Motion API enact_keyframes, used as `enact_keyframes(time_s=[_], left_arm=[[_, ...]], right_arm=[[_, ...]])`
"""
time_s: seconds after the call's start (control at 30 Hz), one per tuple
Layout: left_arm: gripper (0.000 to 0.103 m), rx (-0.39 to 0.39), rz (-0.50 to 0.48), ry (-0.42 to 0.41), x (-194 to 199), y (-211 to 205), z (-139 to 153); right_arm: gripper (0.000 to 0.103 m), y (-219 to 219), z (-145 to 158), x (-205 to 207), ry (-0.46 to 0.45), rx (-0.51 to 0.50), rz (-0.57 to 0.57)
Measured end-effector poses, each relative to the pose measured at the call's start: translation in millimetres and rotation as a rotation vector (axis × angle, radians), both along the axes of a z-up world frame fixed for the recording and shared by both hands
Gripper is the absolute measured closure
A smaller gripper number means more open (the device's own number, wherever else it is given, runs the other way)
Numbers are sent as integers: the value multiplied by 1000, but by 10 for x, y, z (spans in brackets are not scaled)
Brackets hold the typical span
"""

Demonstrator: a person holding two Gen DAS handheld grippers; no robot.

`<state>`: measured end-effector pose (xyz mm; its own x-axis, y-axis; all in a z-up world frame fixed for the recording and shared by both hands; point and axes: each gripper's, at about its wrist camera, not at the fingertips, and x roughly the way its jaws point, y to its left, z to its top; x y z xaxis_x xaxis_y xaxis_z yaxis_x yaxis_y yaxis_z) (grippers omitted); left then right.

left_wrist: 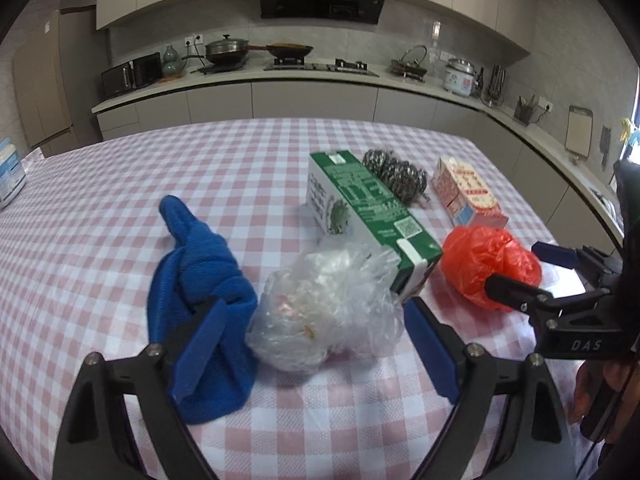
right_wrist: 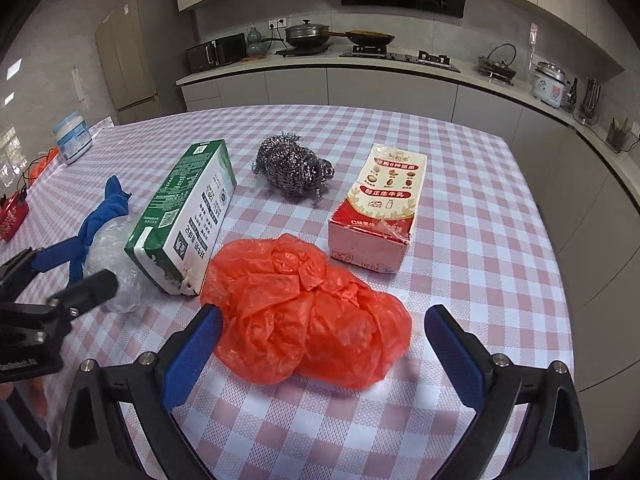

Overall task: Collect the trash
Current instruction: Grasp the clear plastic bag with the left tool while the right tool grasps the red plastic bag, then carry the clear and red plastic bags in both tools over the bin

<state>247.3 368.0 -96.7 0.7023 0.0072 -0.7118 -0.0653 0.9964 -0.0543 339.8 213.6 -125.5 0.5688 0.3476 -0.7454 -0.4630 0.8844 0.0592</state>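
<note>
A crumpled clear plastic bag (left_wrist: 324, 312) lies on the checked table, between the wide-open fingers of my left gripper (left_wrist: 316, 344). A crumpled red plastic bag (right_wrist: 308, 316) lies between the wide-open fingers of my right gripper (right_wrist: 324, 356); it also shows in the left wrist view (left_wrist: 488, 260). A green and white carton (left_wrist: 368, 216) lies on its side between the two bags (right_wrist: 188, 216). A red and white milk carton (right_wrist: 380, 204) lies behind the red bag. Both grippers are empty.
A blue cloth (left_wrist: 200, 280) lies left of the clear bag, under my left finger. Steel wool scourers (right_wrist: 292, 168) sit behind the cartons. A white jar (right_wrist: 74, 138) stands at the table's far left. The kitchen counter (right_wrist: 360, 64) runs behind and to the right.
</note>
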Motion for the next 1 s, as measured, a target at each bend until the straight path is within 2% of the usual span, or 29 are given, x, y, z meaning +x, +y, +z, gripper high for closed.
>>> enact_keyframes(time_s=[0.07,0.1,0.13,0.17,0.2,0.27,0.5,0.7,1.0], left_arm=[[21,14,-6,12,34,-29,-46],[26,21,-9,20,40,-44,-62],[30,28,-13,27,42,-53,-80],[39,33,-14,30,37,-55,-88],[44,32,-14,32,27,-55,-90],[48,21,-16,24,-9,-41,-73],[48,-20,-33,-39,-257,-36,150],[49,-35,-23,-53,-425,-9,274],[49,-8,-24,-82,-746,-165,424]], right_arm=[[18,3,-30,31,17,7,11],[21,4,-47,43,26,12,18],[31,4,-62,54,38,22,29],[39,4,-67,55,41,28,34],[42,3,-61,50,40,31,39],[54,5,-42,36,38,42,52],[56,-35,95,-78,13,68,61],[56,-111,198,-210,1,84,51],[57,-293,434,-643,-51,85,18]])
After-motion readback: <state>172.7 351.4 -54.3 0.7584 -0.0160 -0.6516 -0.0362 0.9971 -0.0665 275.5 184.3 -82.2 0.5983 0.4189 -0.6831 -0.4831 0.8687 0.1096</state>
